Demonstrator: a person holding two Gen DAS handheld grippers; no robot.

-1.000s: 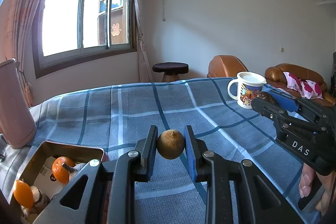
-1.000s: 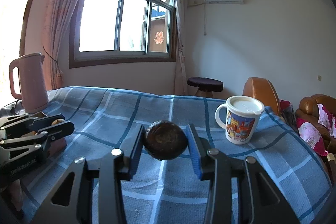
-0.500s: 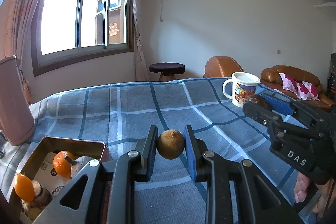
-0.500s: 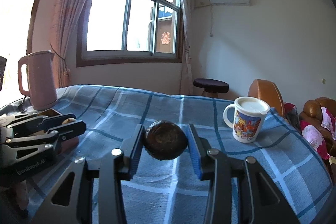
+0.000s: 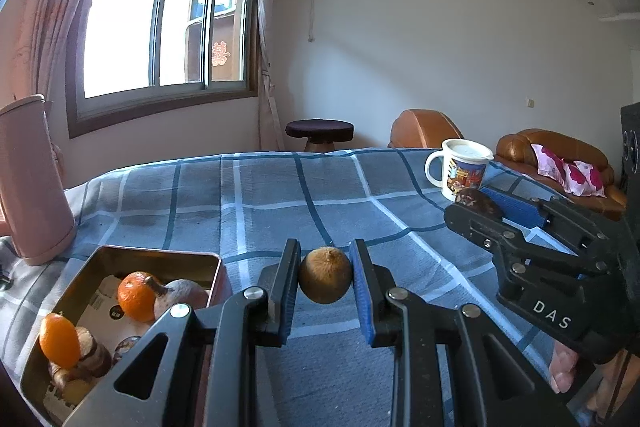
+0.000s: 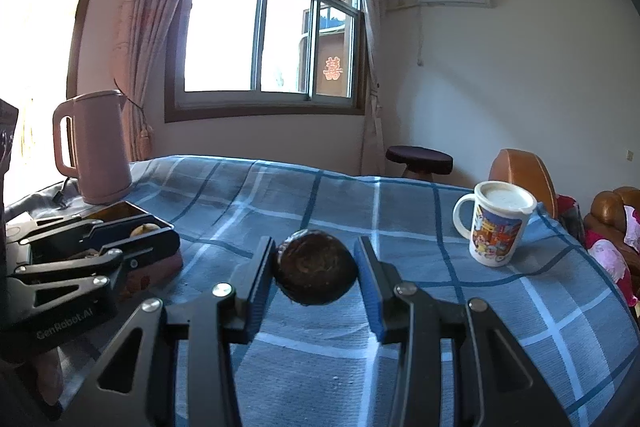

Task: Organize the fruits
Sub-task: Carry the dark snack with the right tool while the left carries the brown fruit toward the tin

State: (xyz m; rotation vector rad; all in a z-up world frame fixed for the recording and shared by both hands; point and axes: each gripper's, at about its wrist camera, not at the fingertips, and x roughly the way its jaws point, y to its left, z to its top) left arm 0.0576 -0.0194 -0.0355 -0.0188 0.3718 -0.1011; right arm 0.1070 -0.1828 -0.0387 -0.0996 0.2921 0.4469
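Brown fruit clenched in my left tool.
My right tool grips a dark fruit (tin near left).

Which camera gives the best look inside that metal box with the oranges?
The left wrist view. It looks down into the metal box, showing two oranges and brownish fruits. The right wrist view shows only a sliver of the box's rim behind the left claw, its contents hidden.

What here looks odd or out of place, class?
The fruit tin also holds paper packaging under its oranges. The right claw holds a dark fruit, possibly overripe.
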